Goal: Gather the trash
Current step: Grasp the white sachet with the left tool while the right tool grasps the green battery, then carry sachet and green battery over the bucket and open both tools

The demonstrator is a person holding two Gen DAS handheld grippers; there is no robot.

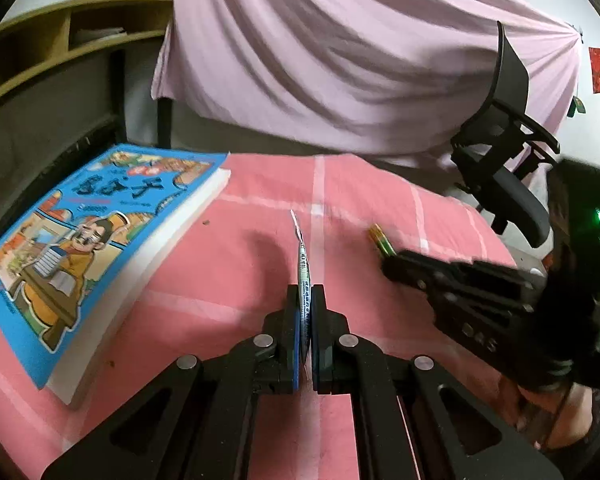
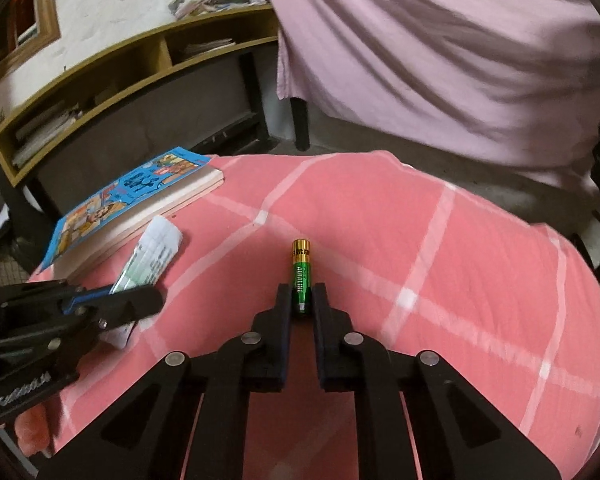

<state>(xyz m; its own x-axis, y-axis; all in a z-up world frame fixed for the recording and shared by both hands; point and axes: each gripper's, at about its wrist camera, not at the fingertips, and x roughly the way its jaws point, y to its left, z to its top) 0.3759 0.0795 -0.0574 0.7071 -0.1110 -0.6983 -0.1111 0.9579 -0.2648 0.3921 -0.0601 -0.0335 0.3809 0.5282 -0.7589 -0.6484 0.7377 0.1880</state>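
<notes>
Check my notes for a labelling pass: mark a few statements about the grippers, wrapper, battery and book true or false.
1. The left gripper is shut on a flat wrapper. True.
2. The right gripper is empty. False: a green battery sits between its fingers.
3. The book lies on the pink checked cloth. True.
4. The book is open. False: closed, cover up.
5. The battery is red. False: green with a gold end.

— What do your tools look like?
— Your left gripper [image 1: 305, 292] is matte black with round silver pivot pins and blue pads; your right gripper [image 2: 303, 292] matches, a green light glowing on its body.
</notes>
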